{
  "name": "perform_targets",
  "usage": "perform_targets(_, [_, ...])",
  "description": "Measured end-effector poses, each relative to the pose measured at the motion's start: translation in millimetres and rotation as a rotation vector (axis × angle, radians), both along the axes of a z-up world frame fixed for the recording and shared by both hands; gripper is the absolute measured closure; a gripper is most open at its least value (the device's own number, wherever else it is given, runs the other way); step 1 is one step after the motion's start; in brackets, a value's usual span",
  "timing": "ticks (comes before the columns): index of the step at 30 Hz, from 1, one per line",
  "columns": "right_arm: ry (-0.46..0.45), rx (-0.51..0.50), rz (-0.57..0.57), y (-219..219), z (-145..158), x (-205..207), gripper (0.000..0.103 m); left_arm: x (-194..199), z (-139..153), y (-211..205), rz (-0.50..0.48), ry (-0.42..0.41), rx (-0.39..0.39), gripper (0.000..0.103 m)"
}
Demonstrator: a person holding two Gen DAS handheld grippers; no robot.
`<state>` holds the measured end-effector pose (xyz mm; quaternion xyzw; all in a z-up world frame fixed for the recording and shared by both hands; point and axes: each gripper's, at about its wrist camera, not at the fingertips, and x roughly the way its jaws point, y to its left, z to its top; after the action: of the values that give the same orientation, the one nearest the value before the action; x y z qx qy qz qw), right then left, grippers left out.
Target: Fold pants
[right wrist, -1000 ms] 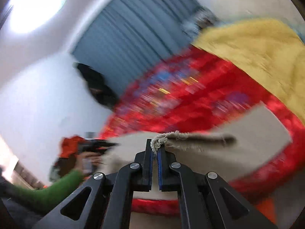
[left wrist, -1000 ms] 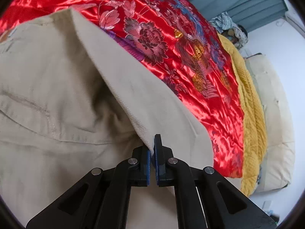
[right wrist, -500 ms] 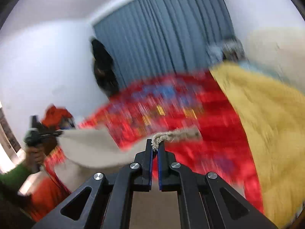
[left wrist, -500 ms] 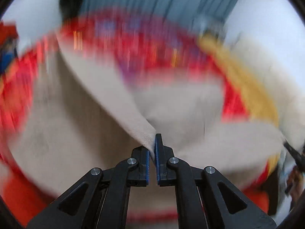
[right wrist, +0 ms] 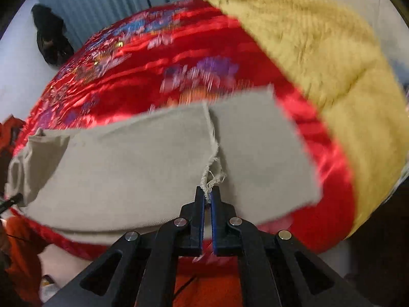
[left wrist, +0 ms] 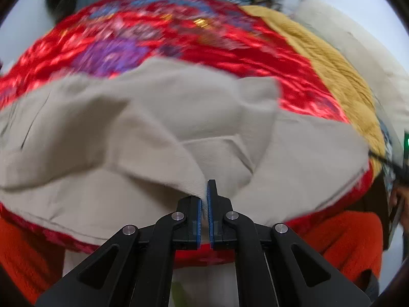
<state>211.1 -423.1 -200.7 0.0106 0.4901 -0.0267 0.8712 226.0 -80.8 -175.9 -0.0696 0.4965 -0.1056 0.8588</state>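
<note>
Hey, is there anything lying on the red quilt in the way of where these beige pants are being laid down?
Nothing visible. The pants are pinched in both the left gripper and the right gripper, and the red quilt around them looks bare. The yellow blanket lies off to the right, apart from the pants.

No readable text, label, brand, number or sign anywhere in either wrist view; only blurred floral patterning on the red satin bedspread (left wrist: 209,41).
</note>
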Motion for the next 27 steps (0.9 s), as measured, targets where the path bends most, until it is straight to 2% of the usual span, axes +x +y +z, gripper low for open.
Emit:
perform_targets(3, [-0.064,-0.113,-0.067,-18,17,-3,0.1,-15,-6,-25,-0.093,-0.005,0.05,0.097])
perform_targets(4, [-0.049,-0.112,-0.1,-30,14,-3,0.1,-15,-12,-32,-0.105,0.007,0.065,0.097])
perform_targets(6, [0.001,-0.045,-0.169,-54,-3,-5,0.1,-13,-26,-36,-0.104,0.048,0.075,0.097])
perform_targets(8, [0.047,-0.036,-0.186,-59,-19,-7,0.1,-13,-29,-32,-0.103,0.061,0.06,0.097])
perform_targets(11, [0.037,-0.095,-0.182,-51,-25,-12,0.1,-15,-25,-33,-0.125,0.044,0.083,0.097])
perform_targets(17, [0.036,-0.079,-0.266,-55,-43,-16,0.1,-23,-29,-39,-0.167,0.053,0.142,0.098])
perform_targets(23, [0.049,-0.238,-0.22,-34,-52,-21,0.1,-25,-36,-42,-0.18,0.076,0.165,0.098])
perform_targets(27, [0.057,-0.315,-0.193,-26,-58,-20,0.099,-20,-42,-41,-0.163,0.114,0.158,0.095])
